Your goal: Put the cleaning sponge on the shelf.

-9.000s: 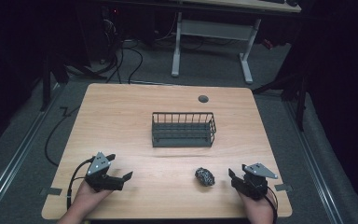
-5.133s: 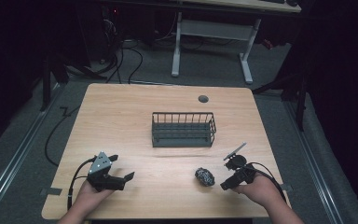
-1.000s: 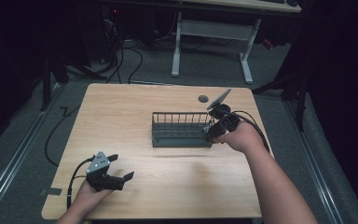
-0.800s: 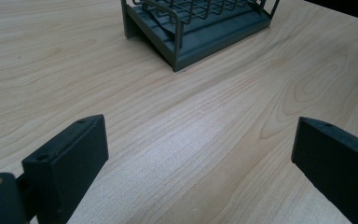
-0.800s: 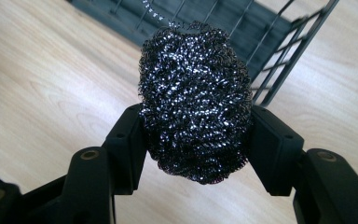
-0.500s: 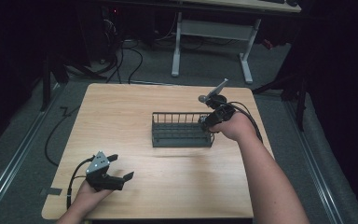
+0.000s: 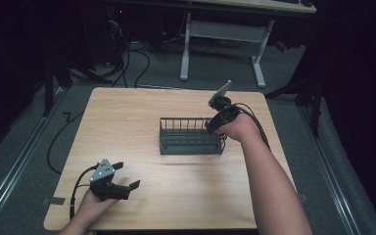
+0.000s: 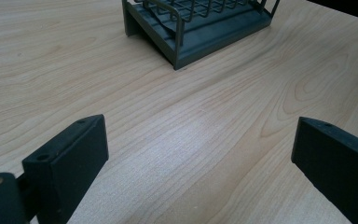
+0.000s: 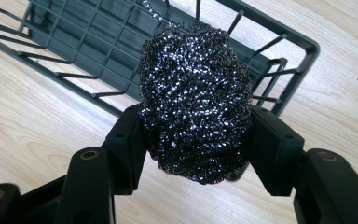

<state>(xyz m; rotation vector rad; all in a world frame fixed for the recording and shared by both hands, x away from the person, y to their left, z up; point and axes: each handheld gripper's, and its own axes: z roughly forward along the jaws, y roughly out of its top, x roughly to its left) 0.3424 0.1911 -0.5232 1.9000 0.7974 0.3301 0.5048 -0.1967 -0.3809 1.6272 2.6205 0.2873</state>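
A dark steel-wool scouring ball is clamped between the jaws of my right gripper, held over the right end of a dark wire basket. In the high view the right gripper hangs at the right end of the basket, tilted down toward it. My left gripper rests open near the table's front left, with bare wood between its jaws. The left gripper view shows the basket farther off, beyond my left gripper.
The wooden table carries the basket at its middle. A white-legged desk frame and cables stand on the floor behind the table. A black cable trails off the left edge.
The right hand has carried the scouring ball from the table's front right up to the basket's right end, shifting slightly left and down in the last second. The left gripper stayed put.
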